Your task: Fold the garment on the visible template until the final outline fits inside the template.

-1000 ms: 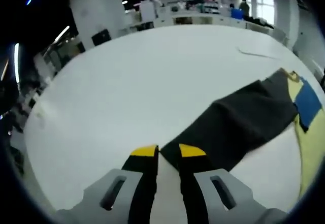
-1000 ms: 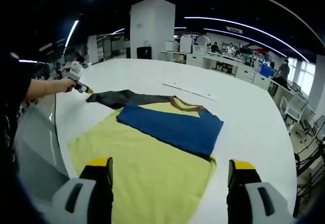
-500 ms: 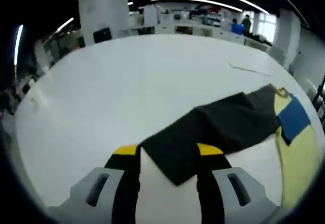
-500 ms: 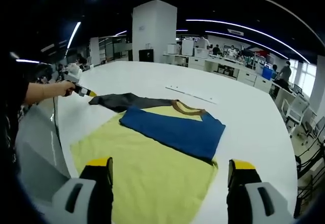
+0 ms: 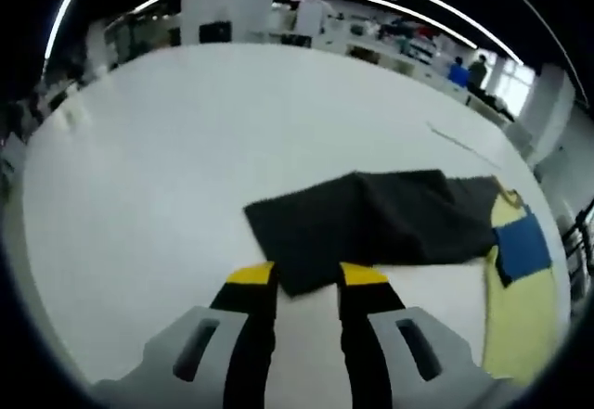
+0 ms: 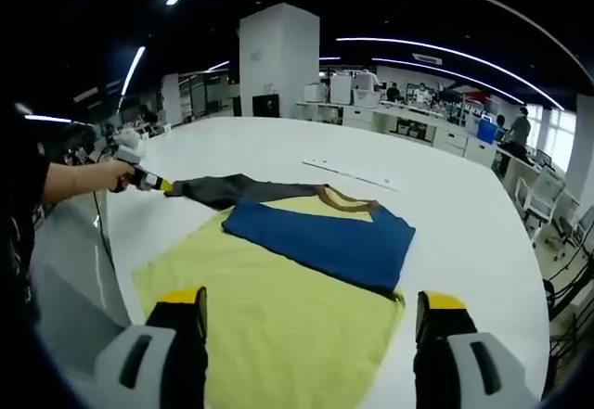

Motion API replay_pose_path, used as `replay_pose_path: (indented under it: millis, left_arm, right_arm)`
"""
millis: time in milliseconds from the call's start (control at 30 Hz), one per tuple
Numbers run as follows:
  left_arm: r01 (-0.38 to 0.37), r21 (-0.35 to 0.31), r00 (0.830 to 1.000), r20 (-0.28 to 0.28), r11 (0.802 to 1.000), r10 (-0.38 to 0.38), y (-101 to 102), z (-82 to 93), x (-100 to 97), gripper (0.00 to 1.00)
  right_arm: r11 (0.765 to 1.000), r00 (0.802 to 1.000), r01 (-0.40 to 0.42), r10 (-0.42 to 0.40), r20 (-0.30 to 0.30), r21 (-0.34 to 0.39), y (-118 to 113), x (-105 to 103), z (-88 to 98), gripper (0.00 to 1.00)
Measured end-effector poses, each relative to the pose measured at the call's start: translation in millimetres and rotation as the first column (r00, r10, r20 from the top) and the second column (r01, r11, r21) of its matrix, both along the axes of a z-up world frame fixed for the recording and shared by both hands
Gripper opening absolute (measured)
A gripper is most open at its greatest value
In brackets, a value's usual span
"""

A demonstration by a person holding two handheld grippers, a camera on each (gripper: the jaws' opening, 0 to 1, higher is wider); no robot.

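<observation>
Our garment (image 6: 316, 233) lies on the white table (image 5: 167, 149), its yellow body and blue fold near us, the dark sleeve (image 5: 371, 219) stretched left. Since a moment ago, the left gripper (image 5: 302, 274) has pinched the sleeve's cuff again, ready to fold inward. The right gripper (image 6: 311, 302) hovers wide open, holding nothing. An open-plan office lies beyond.

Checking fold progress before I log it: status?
Left gripper shut on dark sleeve. Right gripper open, hanging over the yellow template. Blue fold lies on it. Nothing in the way.
</observation>
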State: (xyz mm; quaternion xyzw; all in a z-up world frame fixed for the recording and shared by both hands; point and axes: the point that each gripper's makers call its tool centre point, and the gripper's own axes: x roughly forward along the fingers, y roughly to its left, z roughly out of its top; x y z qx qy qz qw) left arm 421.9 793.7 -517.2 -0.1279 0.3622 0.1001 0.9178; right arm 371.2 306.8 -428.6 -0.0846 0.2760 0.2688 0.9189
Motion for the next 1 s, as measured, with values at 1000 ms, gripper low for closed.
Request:
replay_pose_path:
  millis: [1000]
  left_arm:
    - [-0.063,0.084,0.997,-0.044,0.994,0.067,32,-5.9,2.1,0.0]
  right_arm:
    - [1.0,1.0,0.02,-0.02,-0.017,-0.023,-15,-9,-3.9,0.99]
